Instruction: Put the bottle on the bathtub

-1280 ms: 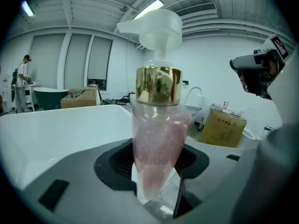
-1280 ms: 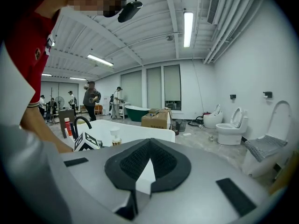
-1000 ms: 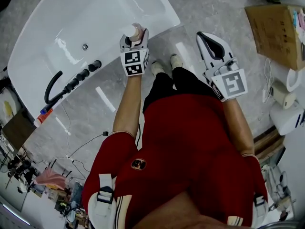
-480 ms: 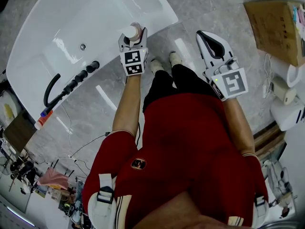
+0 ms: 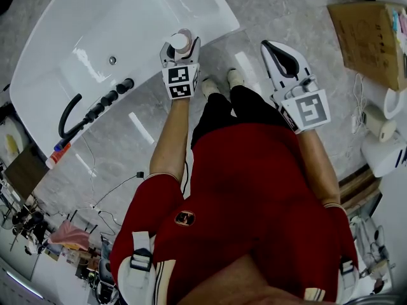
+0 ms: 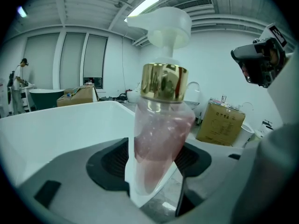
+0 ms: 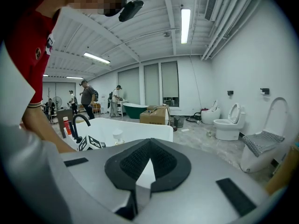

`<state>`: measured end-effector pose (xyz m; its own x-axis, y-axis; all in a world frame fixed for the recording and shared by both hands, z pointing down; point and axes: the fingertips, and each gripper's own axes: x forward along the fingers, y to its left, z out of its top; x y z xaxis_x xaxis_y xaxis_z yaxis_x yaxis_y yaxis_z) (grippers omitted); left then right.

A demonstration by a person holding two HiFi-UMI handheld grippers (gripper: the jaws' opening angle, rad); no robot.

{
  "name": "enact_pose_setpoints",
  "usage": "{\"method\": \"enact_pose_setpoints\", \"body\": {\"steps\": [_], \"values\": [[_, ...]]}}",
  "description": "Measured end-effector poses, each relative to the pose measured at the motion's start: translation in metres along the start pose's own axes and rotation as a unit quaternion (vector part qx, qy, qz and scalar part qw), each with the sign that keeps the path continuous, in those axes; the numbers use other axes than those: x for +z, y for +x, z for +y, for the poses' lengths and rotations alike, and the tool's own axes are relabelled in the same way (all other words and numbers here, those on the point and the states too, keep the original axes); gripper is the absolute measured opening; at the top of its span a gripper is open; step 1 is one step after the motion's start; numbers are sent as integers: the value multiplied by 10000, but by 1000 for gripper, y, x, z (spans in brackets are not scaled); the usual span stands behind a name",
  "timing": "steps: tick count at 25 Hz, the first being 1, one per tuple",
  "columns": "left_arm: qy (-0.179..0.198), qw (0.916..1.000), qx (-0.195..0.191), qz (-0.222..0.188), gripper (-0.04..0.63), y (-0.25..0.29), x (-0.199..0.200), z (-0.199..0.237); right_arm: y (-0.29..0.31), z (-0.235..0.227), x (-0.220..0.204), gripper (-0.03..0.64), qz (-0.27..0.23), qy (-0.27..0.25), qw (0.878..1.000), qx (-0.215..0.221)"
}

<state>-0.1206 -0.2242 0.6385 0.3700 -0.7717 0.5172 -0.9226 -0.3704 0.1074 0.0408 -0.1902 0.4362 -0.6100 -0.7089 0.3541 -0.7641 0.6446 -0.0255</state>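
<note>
Left tongs [image 5: 180,47] clenched on the bottle [image 6: 161,134], gripping its lower body between the dark ribbed pads; right tongs [image 7: 142,171] closed on nothing, held idle to the right, well apart from the bathtub [image 5: 127,18]. Compared with a second ago, the left tongs have eased a little farther from the person, toward the tub's near rim. The bottle has also come more upright: in the head view its white pump head now lies almost directly over the body, whereas before the pink body showed beside it. This suggests the carry is nearly complete and the bottle is being squared up for setting down; release has not yet taken place. The bottle stands in the air over the near right edge of the tub, far along that rim from the black faucet [image 5: 70,116] at its left end. Whether its base touches the rim cannot be told, though the left gripper view shows grey floor beneath the base and the white tub wall just to the left, so it probably hangs at the edge and is not seated on it. The bottle is clear-walled and partly filled with pale pink liquid. It carries a polished gold collar and a white pump whose spout points left in the left gripper view.
</note>
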Motion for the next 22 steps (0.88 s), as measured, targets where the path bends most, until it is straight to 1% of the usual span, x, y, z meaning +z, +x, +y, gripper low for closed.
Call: {"method": "enact_pose_setpoints", "body": {"steps": [7, 15, 22], "values": [[-20, 9999, 116, -44, 278, -18, 1, 3, -3, 6, -1, -3, -54, 20, 9999, 83], [69, 9994, 249, -242, 278, -54, 20, -6, -9, 12, 4, -3, -227, 53, 9995, 236], [88, 9976, 348, -593, 278, -96, 56, -26, -12, 19, 16, -3, -451, 13, 9977, 501]]}}
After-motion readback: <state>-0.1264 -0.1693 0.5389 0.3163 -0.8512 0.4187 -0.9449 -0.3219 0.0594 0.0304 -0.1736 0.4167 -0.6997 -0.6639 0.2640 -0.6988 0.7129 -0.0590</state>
